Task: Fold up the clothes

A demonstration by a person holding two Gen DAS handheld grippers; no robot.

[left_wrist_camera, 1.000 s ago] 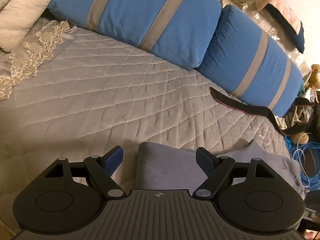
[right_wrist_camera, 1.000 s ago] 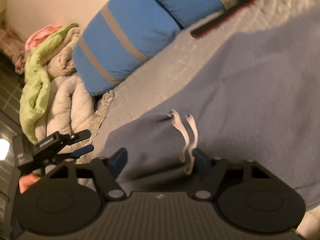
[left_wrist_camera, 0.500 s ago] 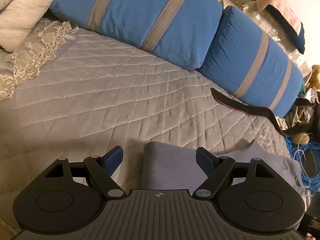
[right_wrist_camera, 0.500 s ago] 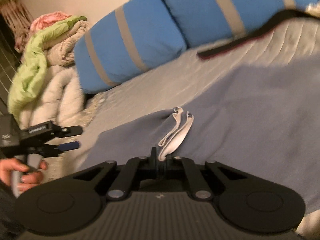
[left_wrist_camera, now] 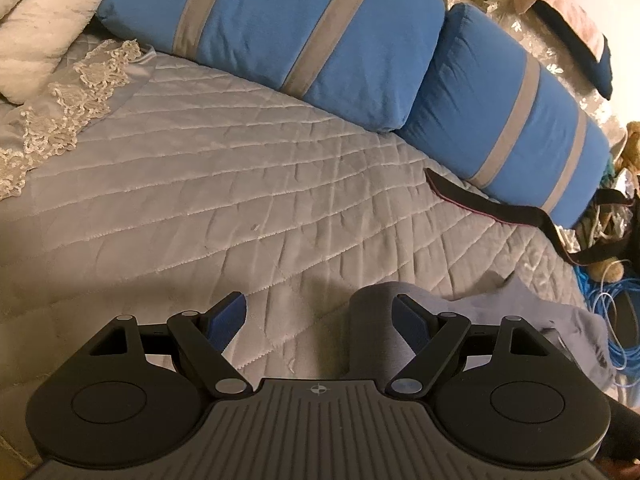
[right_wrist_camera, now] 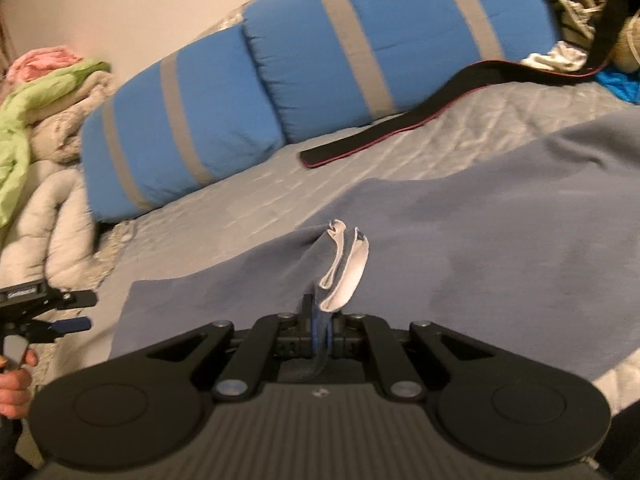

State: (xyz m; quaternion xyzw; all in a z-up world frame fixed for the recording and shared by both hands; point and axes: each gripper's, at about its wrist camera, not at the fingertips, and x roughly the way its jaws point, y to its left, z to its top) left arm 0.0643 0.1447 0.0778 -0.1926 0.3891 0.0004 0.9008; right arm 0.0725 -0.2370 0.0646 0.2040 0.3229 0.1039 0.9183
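A blue-grey garment (right_wrist_camera: 480,240) lies spread on the grey quilted bed (right_wrist_camera: 248,208). Its two white drawstrings (right_wrist_camera: 348,272) stick up just ahead of my right gripper (right_wrist_camera: 322,320), which is shut on a pinched fold of the garment's near edge and lifts it slightly. My left gripper (left_wrist_camera: 318,304) stands open over the bedcover. A folded end of the garment (left_wrist_camera: 372,328) lies against the inner side of its right finger, not pinched. The left gripper (right_wrist_camera: 60,316) also shows at the left edge of the right wrist view, in a person's hand (right_wrist_camera: 14,384).
Two blue pillows with grey stripes (left_wrist_camera: 280,28) line the far side of the bed. A black strap (left_wrist_camera: 480,208) lies in front of them. A lace-trimmed cloth (left_wrist_camera: 60,120) and heaped blankets (right_wrist_camera: 40,128) sit at the left. Blue cable (left_wrist_camera: 608,320) lies beyond the right edge.
My right gripper went from open around the drawstring edge to shut on the fold, then rose and turned. In the left wrist view the garment's end slid right, toward the right finger.
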